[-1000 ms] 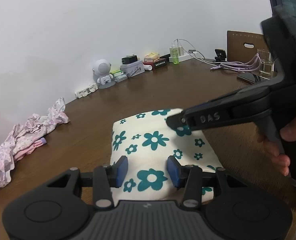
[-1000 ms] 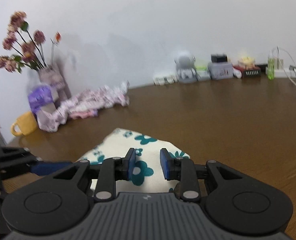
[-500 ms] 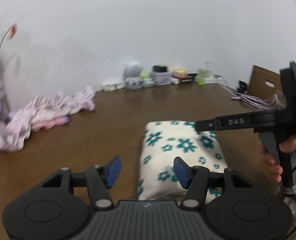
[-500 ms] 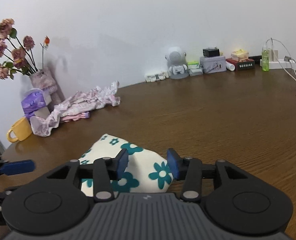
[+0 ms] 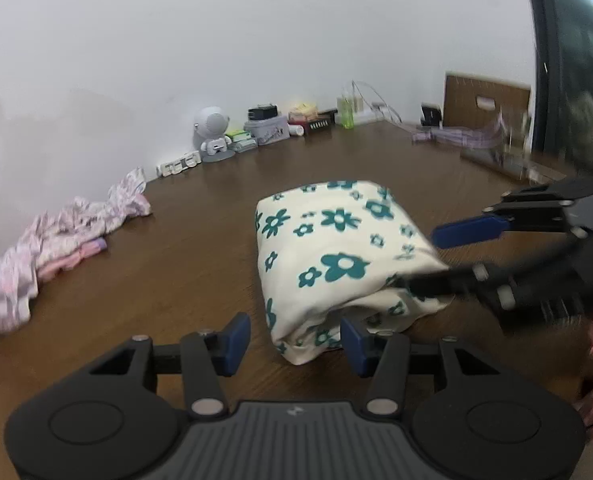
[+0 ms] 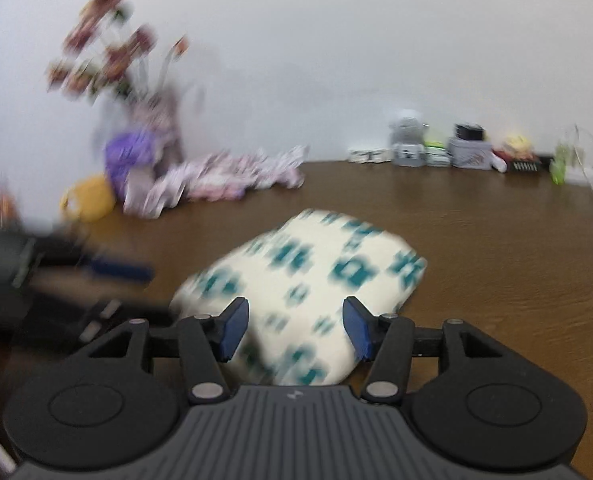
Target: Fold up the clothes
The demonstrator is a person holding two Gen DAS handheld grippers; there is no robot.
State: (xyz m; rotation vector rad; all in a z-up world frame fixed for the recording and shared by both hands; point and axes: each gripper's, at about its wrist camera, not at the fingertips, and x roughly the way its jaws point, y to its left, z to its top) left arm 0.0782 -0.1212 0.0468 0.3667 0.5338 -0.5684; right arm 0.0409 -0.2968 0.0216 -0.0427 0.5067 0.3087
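Now in the left wrist view the left gripper [image 5: 295, 336], jaws just narrowed but open, sat clear of the folded floral cloth [image 5: 336, 248] on the counter [image 5: 200, 264], and in the blurred right wrist view the right gripper [image 6: 296, 330] had just opened, releasing that compact cream bundle, so this fold looked done.

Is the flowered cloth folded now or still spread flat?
Folded. The flowered cloth lies as a thick, compact bundle on the table, with layers showing at its near open end.
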